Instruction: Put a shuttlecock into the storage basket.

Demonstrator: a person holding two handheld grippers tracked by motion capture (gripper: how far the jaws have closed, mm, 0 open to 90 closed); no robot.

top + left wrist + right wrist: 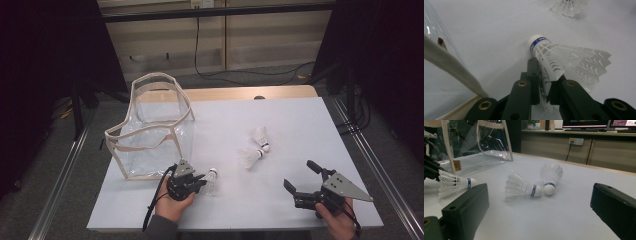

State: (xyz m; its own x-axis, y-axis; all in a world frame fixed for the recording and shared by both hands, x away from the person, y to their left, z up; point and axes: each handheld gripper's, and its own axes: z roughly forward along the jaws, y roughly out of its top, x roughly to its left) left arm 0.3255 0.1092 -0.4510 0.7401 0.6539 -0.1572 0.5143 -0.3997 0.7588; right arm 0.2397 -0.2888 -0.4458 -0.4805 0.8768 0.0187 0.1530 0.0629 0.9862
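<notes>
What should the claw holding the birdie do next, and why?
Probably lift it a little off the table. The left claw is already pinched shut on the feathers of the shuttlecock, which seems to lie on the white table. The clear bag stands open right beside it, so lifting likely comes before dropping it in.

The shuttlecock at frame centre has a translucent white plastic skirt, ribbed, and a matt white cork tip. The bag at upper left is glossy clear plastic edged in beige cloth tape. The table is matt, smooth white; the fingers matt black plastic.
</notes>
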